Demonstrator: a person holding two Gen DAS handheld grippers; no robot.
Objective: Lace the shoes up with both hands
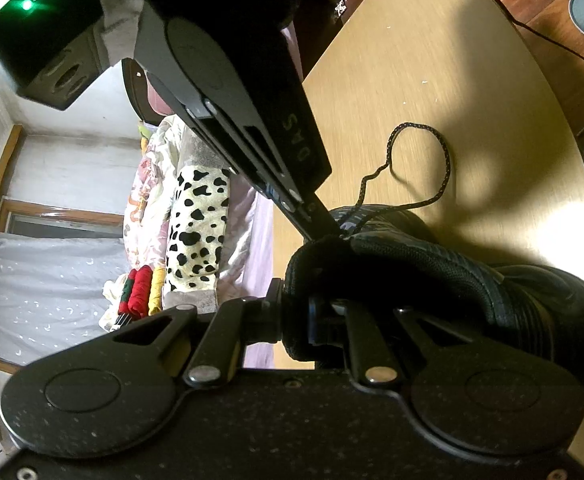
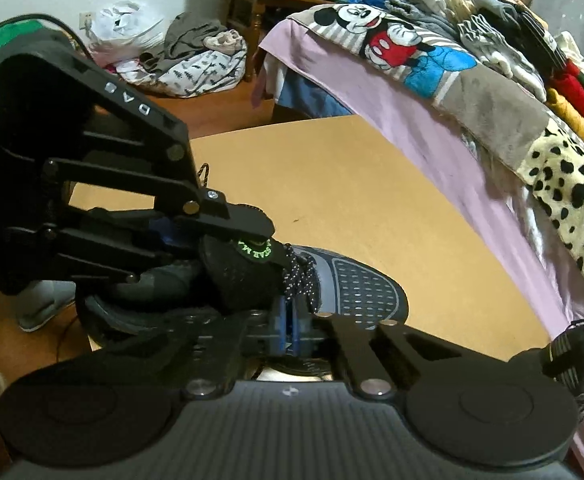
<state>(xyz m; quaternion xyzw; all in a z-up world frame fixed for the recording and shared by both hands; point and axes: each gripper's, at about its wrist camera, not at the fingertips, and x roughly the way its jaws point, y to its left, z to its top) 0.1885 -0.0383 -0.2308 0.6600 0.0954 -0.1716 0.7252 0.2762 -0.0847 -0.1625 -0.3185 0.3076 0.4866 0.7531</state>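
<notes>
Left wrist: left gripper (image 1: 324, 320) clamps sneaker (image 1: 432, 256) collar on table (image 1: 372, 80), steadying it; speckled lace (image 1: 424, 160) loops far side. Right wrist: right gripper (image 2: 289, 332) pinched near lace crossings (image 2: 302, 280), grip unclear; other tool's tip pins tongue (image 2: 251, 264)

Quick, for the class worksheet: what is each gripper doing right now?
Left gripper: closed on the shoe's tongue.
Right gripper: closed, apparently pinching the speckled lace.
</notes>
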